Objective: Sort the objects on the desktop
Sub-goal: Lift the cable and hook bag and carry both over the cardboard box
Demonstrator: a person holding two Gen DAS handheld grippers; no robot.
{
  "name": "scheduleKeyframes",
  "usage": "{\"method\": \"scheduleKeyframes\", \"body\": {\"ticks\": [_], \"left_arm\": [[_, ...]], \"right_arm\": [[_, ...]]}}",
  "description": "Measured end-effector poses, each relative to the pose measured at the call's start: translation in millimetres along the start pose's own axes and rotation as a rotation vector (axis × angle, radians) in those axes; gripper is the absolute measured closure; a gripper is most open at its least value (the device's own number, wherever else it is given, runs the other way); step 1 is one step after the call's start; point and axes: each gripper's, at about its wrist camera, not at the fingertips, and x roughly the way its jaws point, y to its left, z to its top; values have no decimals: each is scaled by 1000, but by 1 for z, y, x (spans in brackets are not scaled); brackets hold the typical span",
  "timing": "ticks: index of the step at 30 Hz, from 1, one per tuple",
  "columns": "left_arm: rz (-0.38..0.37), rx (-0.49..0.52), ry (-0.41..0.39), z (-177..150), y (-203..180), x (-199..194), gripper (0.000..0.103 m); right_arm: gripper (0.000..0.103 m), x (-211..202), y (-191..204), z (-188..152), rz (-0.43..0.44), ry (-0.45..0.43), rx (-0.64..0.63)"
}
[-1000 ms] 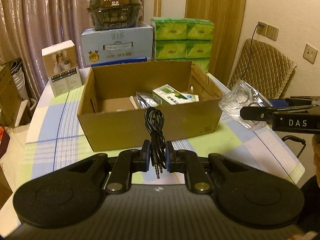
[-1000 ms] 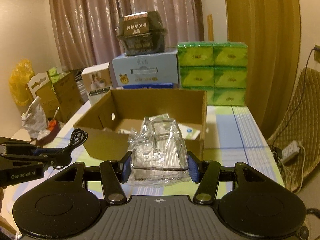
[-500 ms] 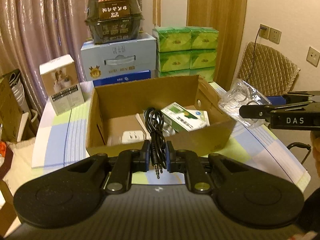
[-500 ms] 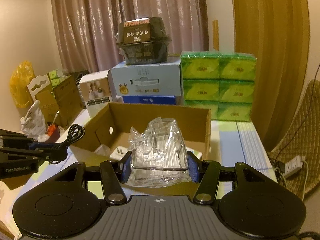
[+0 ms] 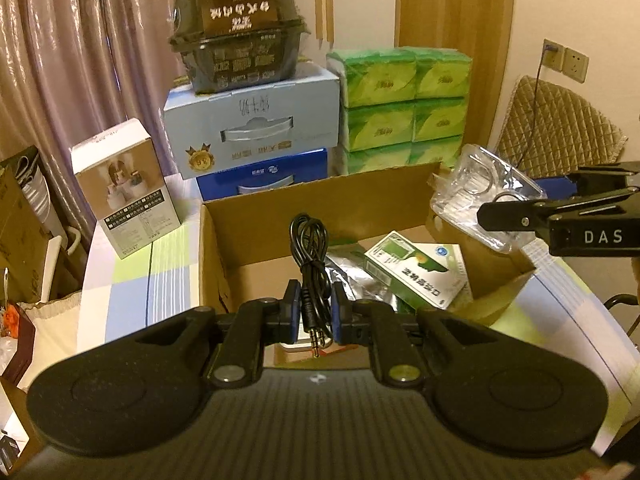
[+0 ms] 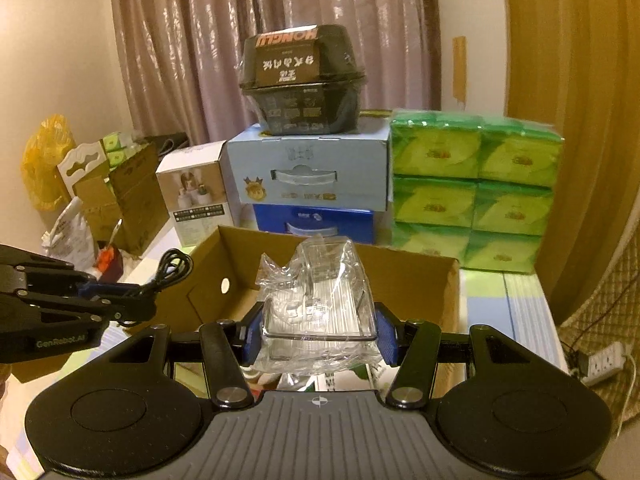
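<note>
My left gripper (image 5: 314,312) is shut on a coiled black audio cable (image 5: 310,256) and holds it over the open cardboard box (image 5: 320,200). My right gripper (image 6: 320,334) is shut on a clear plastic package (image 6: 320,300) above the same box (image 6: 412,272). The box holds a green and white carton (image 5: 412,272) and a silver foil pouch (image 5: 356,284). The right gripper and its package (image 5: 484,196) show at the right of the left wrist view. The left gripper with the cable (image 6: 168,272) shows at the left of the right wrist view.
Behind the box stand a light blue carton (image 5: 256,132) with a black food container (image 5: 240,36) on top, stacked green tissue packs (image 5: 404,104) and a small white product box (image 5: 128,192). The checked tablecloth (image 5: 132,272) covers the table. A quilted chair (image 5: 560,128) stands at right.
Both grippers have moved forward with their loads, from in front of the box to above its open top. Neither grip has changed.
</note>
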Motion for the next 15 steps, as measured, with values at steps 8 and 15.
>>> {"method": "scheduleKeyframes", "body": {"ticks": [8, 15], "left_arm": [[2, 29, 49, 4, 7, 28, 92], [-4, 36, 70, 3, 8, 44, 92]], "right_arm": [[51, 26, 0, 6, 11, 26, -7], [51, 39, -1, 6, 18, 43, -1]]}}
